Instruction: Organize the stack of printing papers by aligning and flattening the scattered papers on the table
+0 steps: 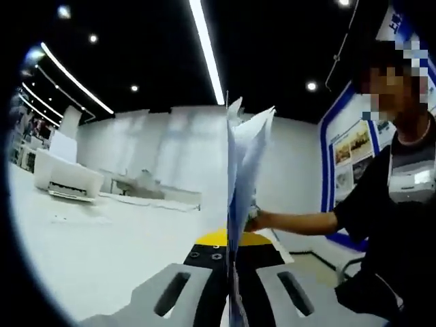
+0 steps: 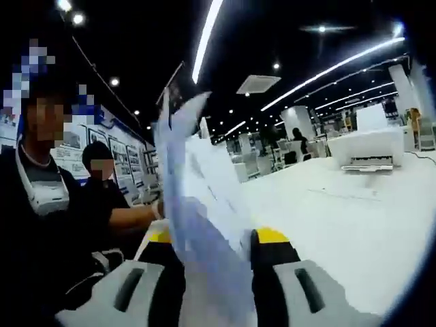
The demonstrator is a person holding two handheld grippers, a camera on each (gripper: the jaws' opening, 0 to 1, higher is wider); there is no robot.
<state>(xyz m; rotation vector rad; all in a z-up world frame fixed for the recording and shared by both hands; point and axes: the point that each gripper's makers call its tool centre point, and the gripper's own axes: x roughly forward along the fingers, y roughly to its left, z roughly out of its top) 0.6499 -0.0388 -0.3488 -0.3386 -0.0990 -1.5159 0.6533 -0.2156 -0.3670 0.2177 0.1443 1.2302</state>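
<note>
A stack of white printing papers (image 1: 242, 163) stands on edge between the jaws of my left gripper (image 1: 230, 259), which is shut on its lower edge; the sheets fan apart at the top. In the right gripper view the same papers (image 2: 201, 204) rise between the jaws of my right gripper (image 2: 216, 255), which is shut on them. The stack is held upright above the white table (image 1: 102, 252), and its sheets are uneven along the top edge. A person's hand (image 1: 255, 219) reaches toward the papers from the right in the left gripper view.
A white printer (image 1: 68, 180) sits at the far left of the table, seen again as the printer (image 2: 368, 151) at the right. A person in dark clothes (image 1: 395, 225) stands close by. A second person (image 2: 102, 191) sits behind. Blue-framed wall panels (image 1: 344, 163) line the side.
</note>
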